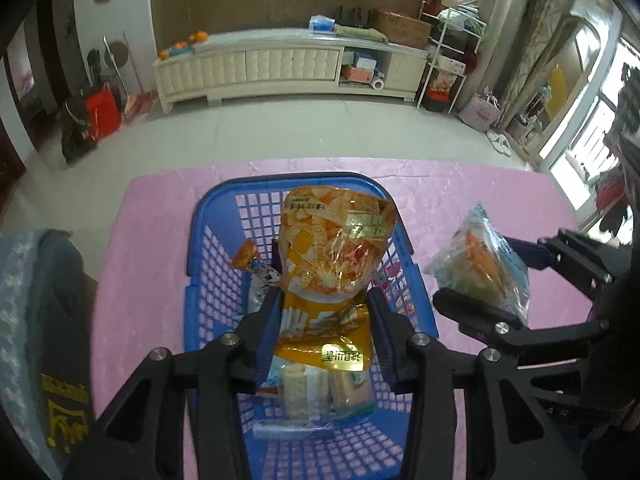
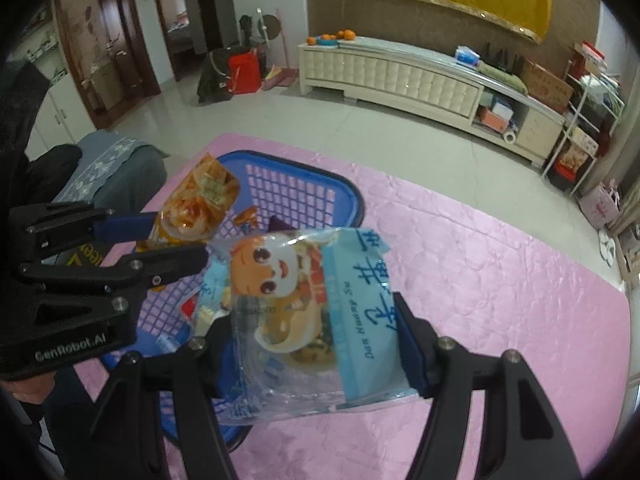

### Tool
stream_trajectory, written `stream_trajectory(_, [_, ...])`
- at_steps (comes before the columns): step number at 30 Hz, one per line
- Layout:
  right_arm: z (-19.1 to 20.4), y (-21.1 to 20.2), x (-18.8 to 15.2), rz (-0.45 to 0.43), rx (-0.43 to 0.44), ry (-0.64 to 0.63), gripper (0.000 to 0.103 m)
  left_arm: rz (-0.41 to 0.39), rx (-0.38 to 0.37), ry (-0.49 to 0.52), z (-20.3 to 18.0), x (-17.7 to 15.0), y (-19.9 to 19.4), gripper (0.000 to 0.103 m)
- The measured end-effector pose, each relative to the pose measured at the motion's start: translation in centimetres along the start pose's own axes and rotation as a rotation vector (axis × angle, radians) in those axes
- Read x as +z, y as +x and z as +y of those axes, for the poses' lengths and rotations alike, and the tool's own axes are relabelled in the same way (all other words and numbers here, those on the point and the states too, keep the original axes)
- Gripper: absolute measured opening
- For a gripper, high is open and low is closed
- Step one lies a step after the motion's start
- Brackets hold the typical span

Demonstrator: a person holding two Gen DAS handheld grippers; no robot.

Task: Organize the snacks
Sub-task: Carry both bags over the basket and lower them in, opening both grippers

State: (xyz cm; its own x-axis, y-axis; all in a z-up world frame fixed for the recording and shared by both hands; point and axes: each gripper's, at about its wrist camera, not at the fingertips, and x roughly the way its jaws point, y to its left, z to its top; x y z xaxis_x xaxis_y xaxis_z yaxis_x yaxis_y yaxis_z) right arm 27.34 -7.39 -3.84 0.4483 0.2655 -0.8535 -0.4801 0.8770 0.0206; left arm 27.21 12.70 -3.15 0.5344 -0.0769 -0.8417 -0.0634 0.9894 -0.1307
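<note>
1. My left tool (image 1: pixel 322 330) is clamped on the lower part of an orange-and-gold chip bag (image 1: pixel 334 248), its blue pads pressing both sides. I hold it low so the bag stands upright over the blue plastic basket (image 1: pixel 200 240), ready to go in.
2. My right tool (image 2: pixel 310 346) is clamped on a clear-and-blue pastry packet with a cartoon face (image 2: pixel 304 296), held by its sides, just beside the basket's right rim and above the pink mat (image 2: pixel 500 280).
3. The basket already holds several small wrapped snacks (image 1: pixel 308 392) on its floor, so both bags look bound for it.
4. Both tools tilt steeply downward, side by side. From the left wrist view, the right one sits close at the right edge.
5. I judge the chip bag should drop 1st, leaving room for the packet.
</note>
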Motion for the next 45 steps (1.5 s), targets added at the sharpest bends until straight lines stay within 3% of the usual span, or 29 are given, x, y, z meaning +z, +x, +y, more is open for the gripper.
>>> stream_trajectory(5, [-1.4,0.1,0.1,-0.001,-0.006,0.051,0.069,0.017,0.003,0.011,-0.4,1.5,2.0,0.045])
stream_trajectory(8, [-2.1,-0.1,-0.1,-0.003,-0.006,0.08,0.069,0.025,-0.056,0.059,-1.4,1.9,2.8,0.073])
stream_trajectory(9, [-2.2,-0.2,-0.1,-0.003,-0.009,0.085,0.069,0.018,-0.048,0.093,-2.0,1.8,2.8,0.076])
stream_trajectory(12, [-2.4,-0.9,-0.4,-0.01,-0.027,0.09,0.069,0.017,-0.002,0.134,-2.7,1.3,2.7,0.077])
stream_trajectory(26, [1.5,-2.6,1.0,-0.015,-0.009,0.017,0.069,-0.033,0.016,0.081,1.0,-0.5,-2.5,0.077])
stream_trajectory(36, [5.3,-0.8,2.3,0.021,0.0,-0.035,0.07,-0.043,0.028,0.032,5.2,-2.0,-4.1,0.077])
stream_trajectory(45, [6.2,2.1,2.6,0.086,-0.015,-0.022,0.07,-0.023,0.016,0.007,7.2,-2.8,-3.4,0.077])
